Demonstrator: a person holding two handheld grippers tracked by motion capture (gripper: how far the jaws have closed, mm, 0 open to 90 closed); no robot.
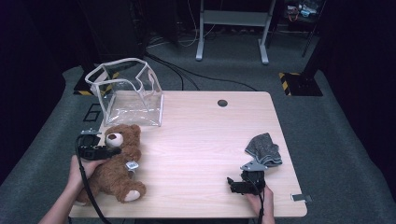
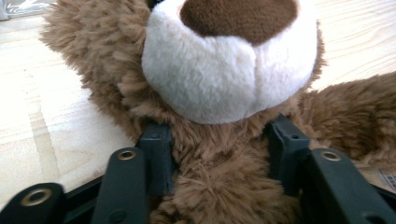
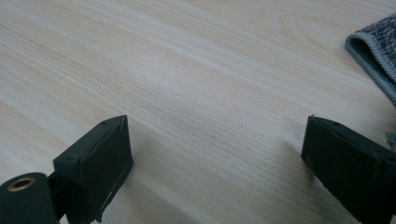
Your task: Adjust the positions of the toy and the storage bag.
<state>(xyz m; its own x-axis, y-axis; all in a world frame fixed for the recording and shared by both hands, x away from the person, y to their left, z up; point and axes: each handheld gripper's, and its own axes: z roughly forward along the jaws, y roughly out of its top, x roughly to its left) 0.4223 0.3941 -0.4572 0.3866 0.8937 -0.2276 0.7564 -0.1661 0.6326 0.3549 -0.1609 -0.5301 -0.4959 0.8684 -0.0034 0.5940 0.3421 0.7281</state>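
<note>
Table (image 1: pixel 210 140): teddy bear (image 1: pixel 119 163) head toward bag (image 1: pixel 128 93)

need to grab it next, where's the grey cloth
In the high view the grey cloth lies near the table's right edge, just beyond the right gripper.

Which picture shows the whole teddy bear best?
The high view: the teddy bear lies whole on the table, head near the clear bag. The left gripper view is very close, with just its white snout and neck fur between the black fingers. The right gripper view looks at bare wood.
</note>
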